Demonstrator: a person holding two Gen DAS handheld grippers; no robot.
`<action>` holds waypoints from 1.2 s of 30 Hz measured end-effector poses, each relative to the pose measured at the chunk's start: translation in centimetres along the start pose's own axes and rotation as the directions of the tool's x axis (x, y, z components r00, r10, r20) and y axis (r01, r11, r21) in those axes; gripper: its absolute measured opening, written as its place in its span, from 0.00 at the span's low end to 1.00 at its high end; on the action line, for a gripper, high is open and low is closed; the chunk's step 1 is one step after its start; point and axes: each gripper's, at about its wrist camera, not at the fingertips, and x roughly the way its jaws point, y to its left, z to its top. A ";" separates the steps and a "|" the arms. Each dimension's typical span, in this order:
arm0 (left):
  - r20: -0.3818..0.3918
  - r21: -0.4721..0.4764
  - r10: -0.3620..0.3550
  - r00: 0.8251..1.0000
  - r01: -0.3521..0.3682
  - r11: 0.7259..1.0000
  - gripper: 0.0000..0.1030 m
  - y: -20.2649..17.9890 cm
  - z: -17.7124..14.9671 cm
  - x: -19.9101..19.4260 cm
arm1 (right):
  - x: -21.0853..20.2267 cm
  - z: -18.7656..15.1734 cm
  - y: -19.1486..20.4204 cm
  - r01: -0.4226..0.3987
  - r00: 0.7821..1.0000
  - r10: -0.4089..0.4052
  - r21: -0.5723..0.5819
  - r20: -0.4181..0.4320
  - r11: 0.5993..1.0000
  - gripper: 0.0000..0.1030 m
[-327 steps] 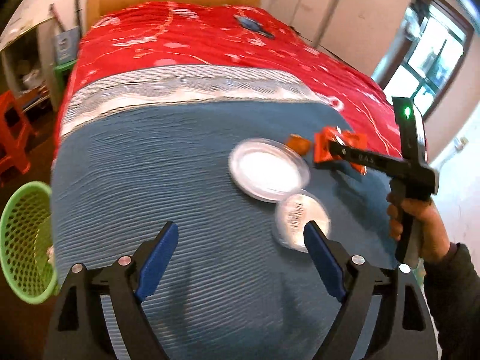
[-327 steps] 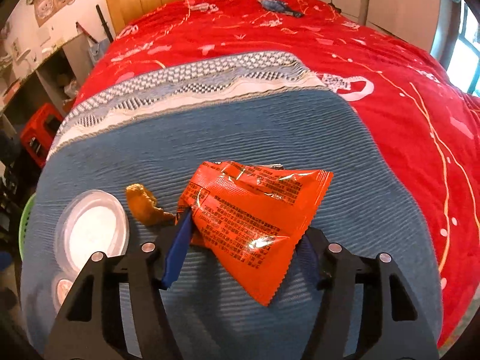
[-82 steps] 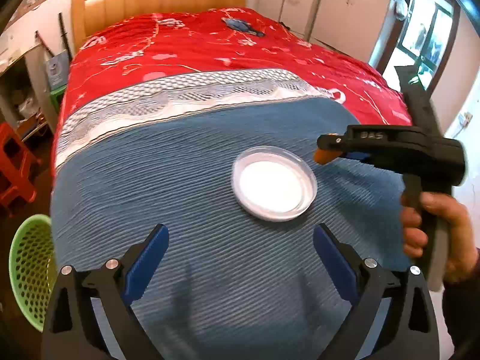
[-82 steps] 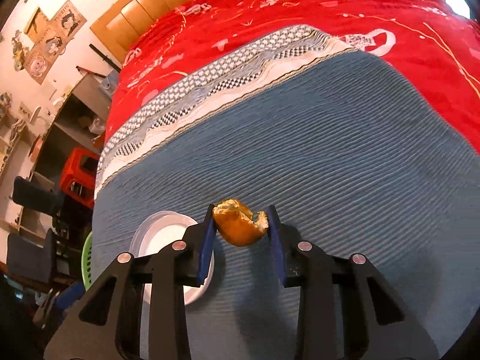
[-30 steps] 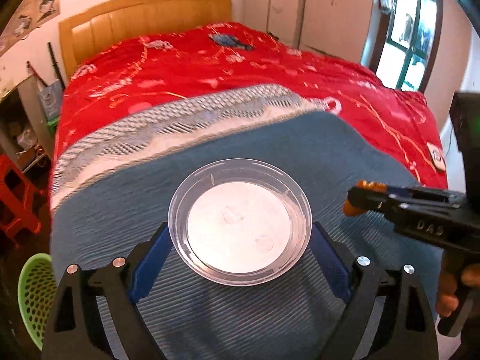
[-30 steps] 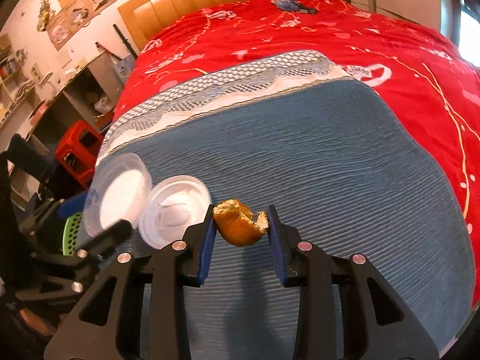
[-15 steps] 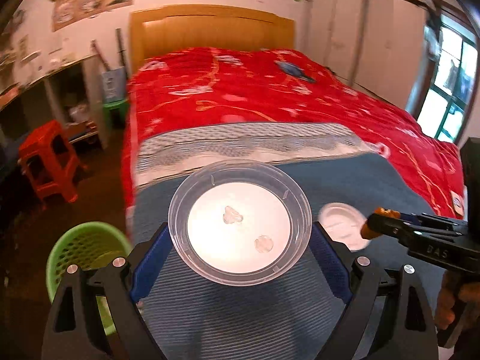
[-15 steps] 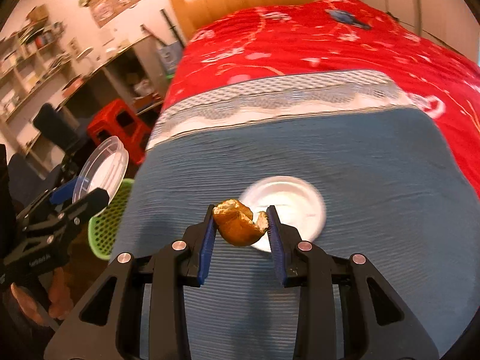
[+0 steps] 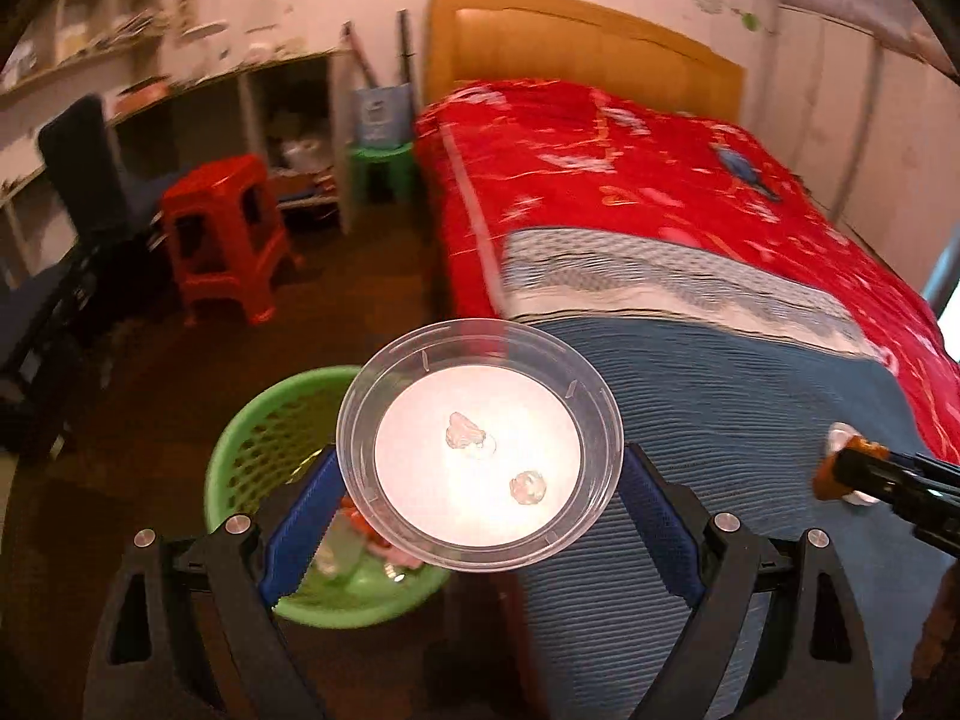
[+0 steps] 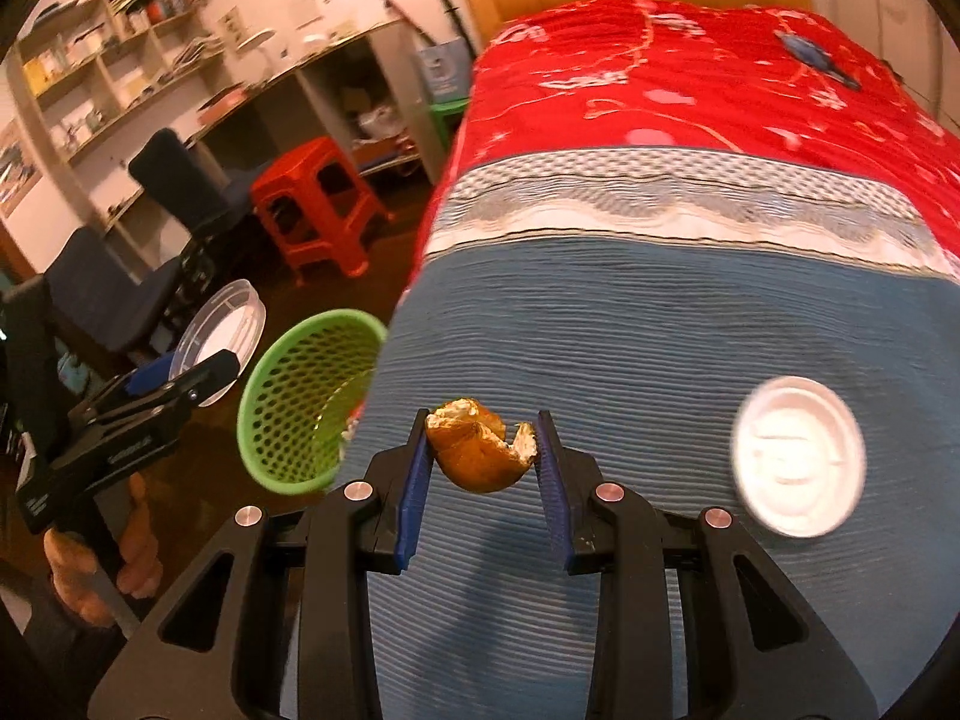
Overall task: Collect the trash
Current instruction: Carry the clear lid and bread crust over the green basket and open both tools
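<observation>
Left tool (image 9: 477, 504) is clamped on a clear plastic lid (image 9: 478, 446), its blue pads pressed to the lid's left and right edges at the centre of the left wrist view. Two small pale blobs sit on the lid's white middle. Behind the lid's lower left edge lies a green basket (image 9: 264, 420) on the dark floor, with some litter showing in its bottom. To the right of the lid, a blue blanket (image 9: 750, 396) covers the near end of the bed, with a red bedspread (image 9: 600, 180) beyond it in the upper right.

Right tool (image 10: 483, 450) is clamped on a bitten piece of bread (image 10: 477, 453), held just below the centre of the right wrist view, above the blue blanket. A white round lid (image 10: 798, 465) lies on the blanket at the right of that frame, blurred. The green basket appears left of centre there, beside the bed's edge, and the left tool with its clear lid shows at the left edge, above the floor just left of the basket. A red stool (image 10: 315, 207) stands in the upper left.
</observation>
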 end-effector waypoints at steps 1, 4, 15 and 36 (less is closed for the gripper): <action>-0.008 -0.014 0.013 1.000 -0.013 1.000 0.85 0.8 -0.1 0.4 | 0.5 0.2 0.7 -0.007 1.000 0.007 -0.010 -0.007 1.000 0.33; -0.033 -0.043 0.048 0.998 -0.050 0.998 0.85 2.7 -0.6 1.3 | 1.5 0.3 2.1 -0.019 1.000 0.018 -0.029 -0.023 0.999 0.33; -0.121 -0.101 0.111 0.986 -0.124 0.987 0.85 7.3 -1.7 5.0 | 4.7 0.7 5.8 -0.049 0.996 0.043 -0.081 -0.076 0.996 0.33; -0.153 -0.217 0.124 0.980 -0.156 0.964 0.88 13.3 -3.2 5.8 | 12.1 1.2 12.4 -0.107 0.980 0.081 -0.133 -0.182 0.985 0.34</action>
